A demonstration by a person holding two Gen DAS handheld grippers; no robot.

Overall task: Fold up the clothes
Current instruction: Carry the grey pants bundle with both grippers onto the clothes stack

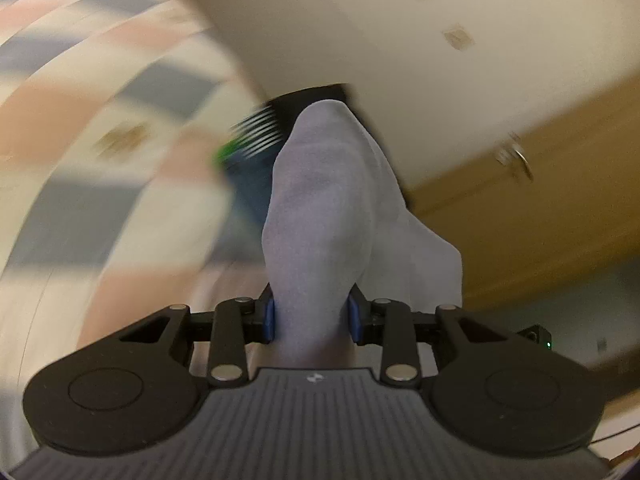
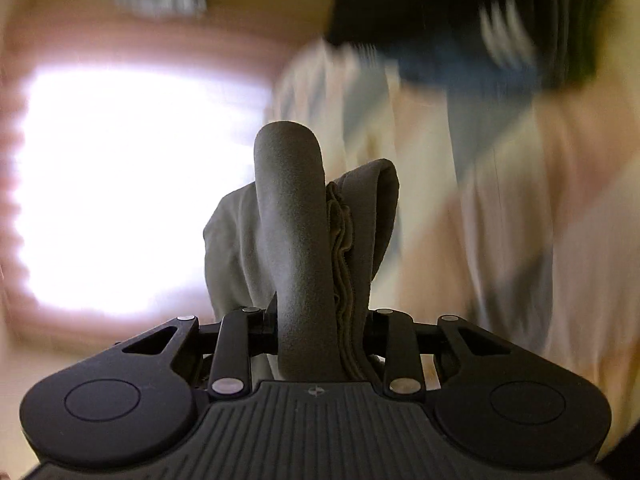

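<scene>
Left wrist view shows our left tongs (image 1: pixel 311 320) pinching a pale grey knit sock (image 1: pixel 320 208), right tongs (image 2: pixel 320 332) likewise clamped on its limp, light, soft fabric (image 2: pixel 296 240), best held by the edges.

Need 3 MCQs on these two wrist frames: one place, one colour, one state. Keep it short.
1. Where is the sock in the left view?
A. between the left tongs
B. flat on the quilt
C. on the wardrobe

2. What colour are the left pads?
A. red
B. blue
C. yellow

3. What state are the right tongs in?
A. open, holding nothing
B. shut on cloth
C. out of view

Key: 1 A, the sock rises from between the pads. 2 B, both pads show blue beside the sock. 3 B, folded grey cloth stands clamped between the fingers.
</scene>
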